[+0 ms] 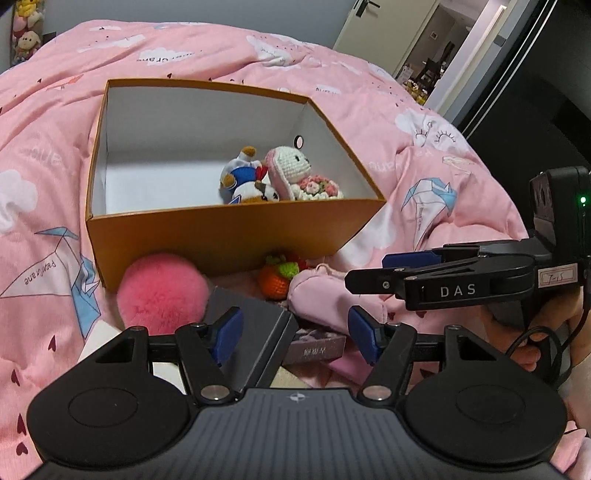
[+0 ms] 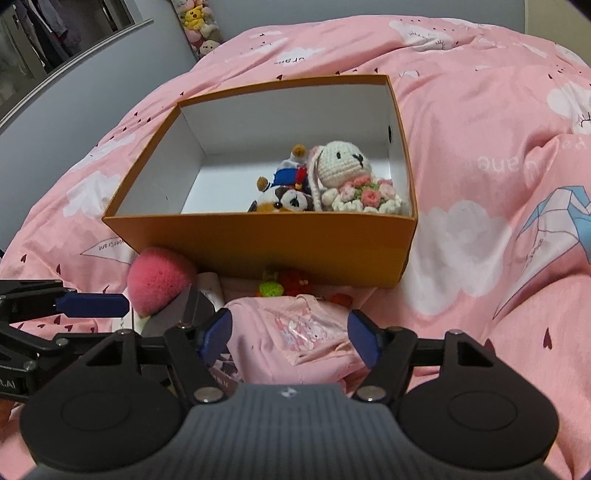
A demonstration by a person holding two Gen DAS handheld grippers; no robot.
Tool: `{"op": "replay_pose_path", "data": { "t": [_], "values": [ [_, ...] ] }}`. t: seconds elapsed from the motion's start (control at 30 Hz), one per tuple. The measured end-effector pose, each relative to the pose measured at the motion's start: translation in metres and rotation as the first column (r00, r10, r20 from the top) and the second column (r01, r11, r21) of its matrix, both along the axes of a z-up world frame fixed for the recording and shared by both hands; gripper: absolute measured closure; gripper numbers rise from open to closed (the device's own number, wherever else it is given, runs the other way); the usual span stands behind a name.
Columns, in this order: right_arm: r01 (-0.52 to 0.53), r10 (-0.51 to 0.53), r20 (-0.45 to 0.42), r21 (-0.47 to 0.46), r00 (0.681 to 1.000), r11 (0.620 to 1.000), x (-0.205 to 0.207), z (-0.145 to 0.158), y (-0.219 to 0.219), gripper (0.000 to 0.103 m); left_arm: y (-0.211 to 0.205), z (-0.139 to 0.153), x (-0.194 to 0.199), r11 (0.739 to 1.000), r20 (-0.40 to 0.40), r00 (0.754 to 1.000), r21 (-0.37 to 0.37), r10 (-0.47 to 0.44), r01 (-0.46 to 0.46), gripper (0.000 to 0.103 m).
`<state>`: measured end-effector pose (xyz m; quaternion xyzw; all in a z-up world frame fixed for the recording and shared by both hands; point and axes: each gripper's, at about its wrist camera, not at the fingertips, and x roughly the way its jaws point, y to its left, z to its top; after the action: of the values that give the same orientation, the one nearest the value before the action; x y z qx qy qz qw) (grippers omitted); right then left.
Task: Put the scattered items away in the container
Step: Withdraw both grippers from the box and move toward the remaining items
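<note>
An orange box (image 1: 207, 232) (image 2: 280, 240) with a white inside sits on the pink duvet. It holds a crochet bunny (image 1: 295, 166) (image 2: 343, 162) and a small dog plush (image 1: 245, 184) (image 2: 288, 195). In front of the box lie a pink pompom (image 1: 162, 291) (image 2: 159, 277), a crochet strawberry (image 1: 277, 280) (image 2: 273, 288), a pink pouch (image 1: 321, 299) (image 2: 295, 328), a dark grey box (image 1: 255, 332) and a small printed carton (image 1: 317, 349). My left gripper (image 1: 295, 336) is open above the grey box. My right gripper (image 2: 290, 338) is open over the pink pouch.
The pink duvet (image 1: 424, 177) is rumpled, with a raised fold to the right of the box. A doorway (image 1: 424, 44) is at the back right. Plush toys (image 2: 199, 26) hang on the far wall.
</note>
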<state>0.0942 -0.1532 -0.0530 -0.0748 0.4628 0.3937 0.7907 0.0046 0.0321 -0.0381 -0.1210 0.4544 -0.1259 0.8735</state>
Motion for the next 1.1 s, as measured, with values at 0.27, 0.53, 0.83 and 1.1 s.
{"op": "replay_pose_path", "data": {
  "t": [0.27,0.53,0.83,1.1],
  "values": [
    [-0.018,0.018,-0.016,-0.038,1.0,0.999,-0.003,-0.007,0.005,0.032,0.01,-0.006,-0.002,1.0,-0.037,0.999,-0.005,0.022,-0.022,0.032],
    [-0.058,0.055,-0.039,-0.084,0.998,0.995,-0.01,-0.019,0.001,0.037,0.01,-0.014,-0.007,1.0,-0.062,0.998,0.004,0.011,-0.011,0.033],
    [-0.119,0.118,-0.01,-0.114,0.993,0.986,-0.012,-0.019,-0.001,0.038,-0.009,-0.006,0.005,0.996,0.002,0.996,0.037,-0.087,0.087,0.033],
    [-0.057,0.055,-0.021,-0.094,0.998,0.994,0.003,-0.007,-0.029,0.039,-0.022,-0.007,0.05,0.99,-0.048,0.991,-0.057,-0.128,0.125,0.033]
  ]
}}
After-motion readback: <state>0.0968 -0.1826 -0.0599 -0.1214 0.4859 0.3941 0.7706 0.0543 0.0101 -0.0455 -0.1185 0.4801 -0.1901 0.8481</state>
